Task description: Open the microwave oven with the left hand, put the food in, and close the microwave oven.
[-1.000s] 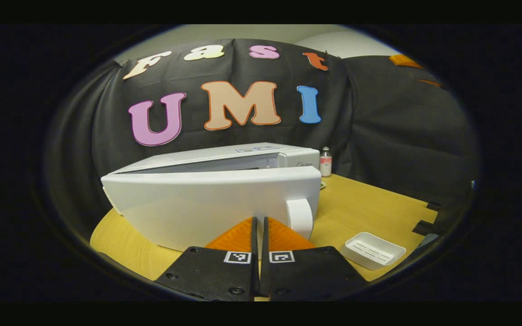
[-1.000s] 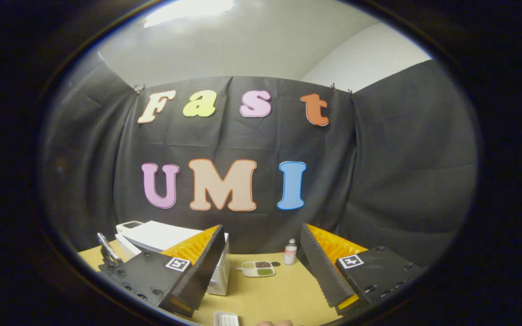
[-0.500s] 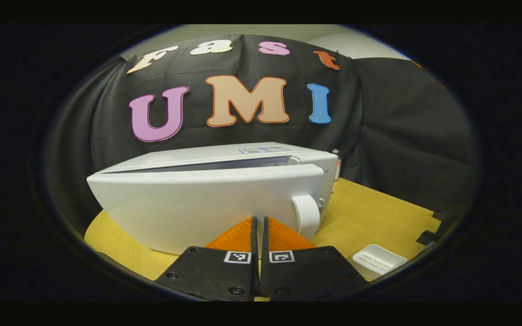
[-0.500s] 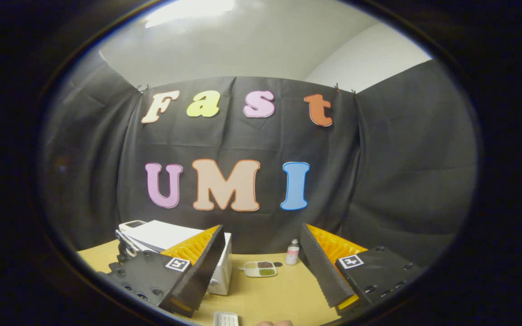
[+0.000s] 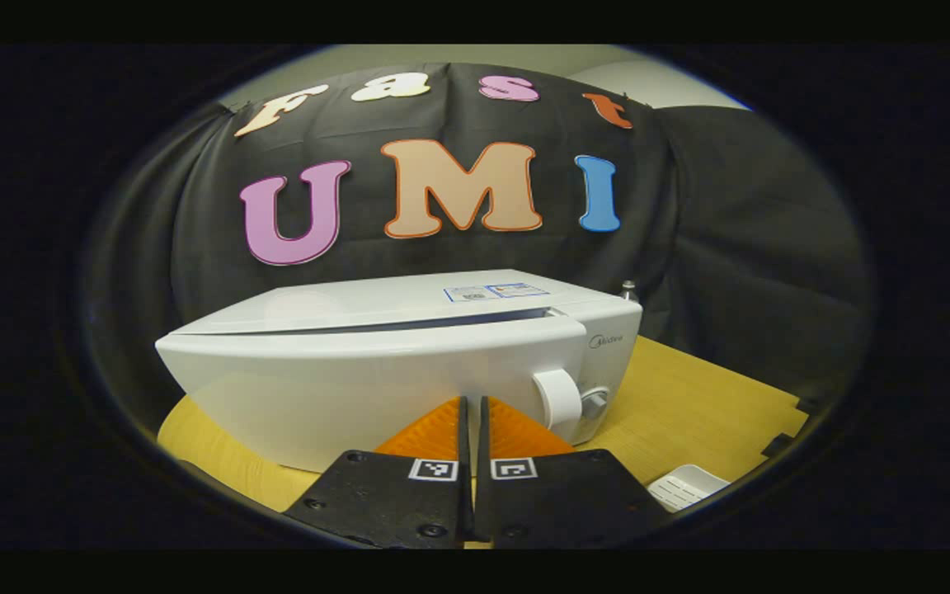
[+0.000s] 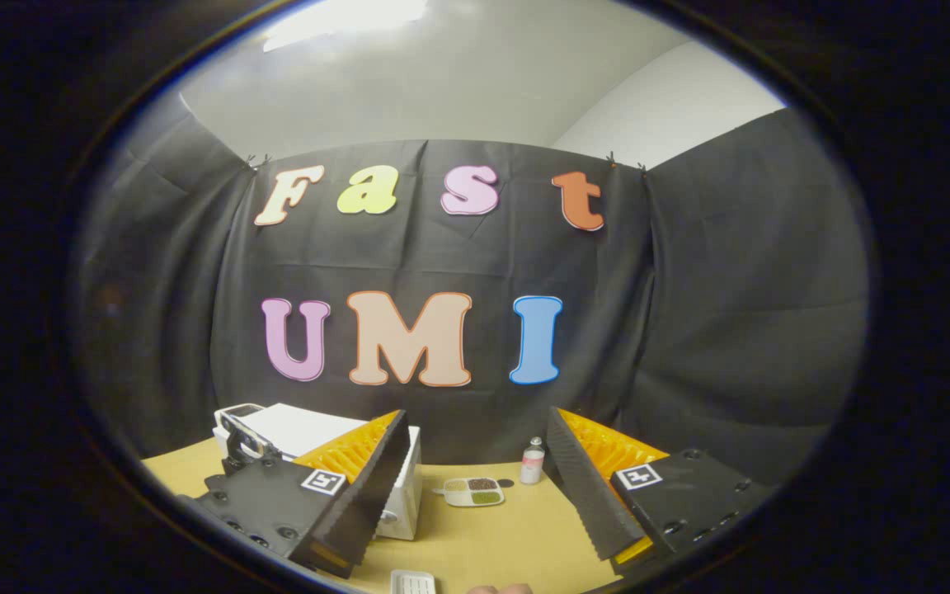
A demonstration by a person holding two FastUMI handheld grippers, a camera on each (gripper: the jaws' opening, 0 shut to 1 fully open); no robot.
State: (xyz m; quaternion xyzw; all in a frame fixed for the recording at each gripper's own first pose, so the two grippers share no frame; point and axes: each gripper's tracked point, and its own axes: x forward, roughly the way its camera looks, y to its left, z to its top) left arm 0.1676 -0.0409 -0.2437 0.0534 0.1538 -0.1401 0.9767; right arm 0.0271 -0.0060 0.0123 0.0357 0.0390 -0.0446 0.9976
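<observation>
The white microwave (image 5: 524,309) stands on the wooden table (image 5: 689,388). Its door (image 5: 343,388) is almost closed, with a thin dark slit along the top. A white handle (image 5: 556,398) and a knob (image 5: 596,403) sit at the door's right end. My left gripper (image 5: 472,400) is shut with nothing in it, its tips at the door's front. My right gripper (image 6: 477,412) hangs open and empty above the table. A compartment tray of food (image 6: 473,491) lies on the table to the right of the microwave (image 6: 289,429).
A small bottle (image 6: 532,462) stands near the food tray at the back wall. A white ridged dish (image 5: 685,487) lies at the table's front, also low in the right gripper view as the dish (image 6: 411,582). Bare wood stretches right of the microwave.
The microwave door has swung toward the body and the gap has narrowed to a slit. My left gripper followed it. The right gripper has barely moved.
</observation>
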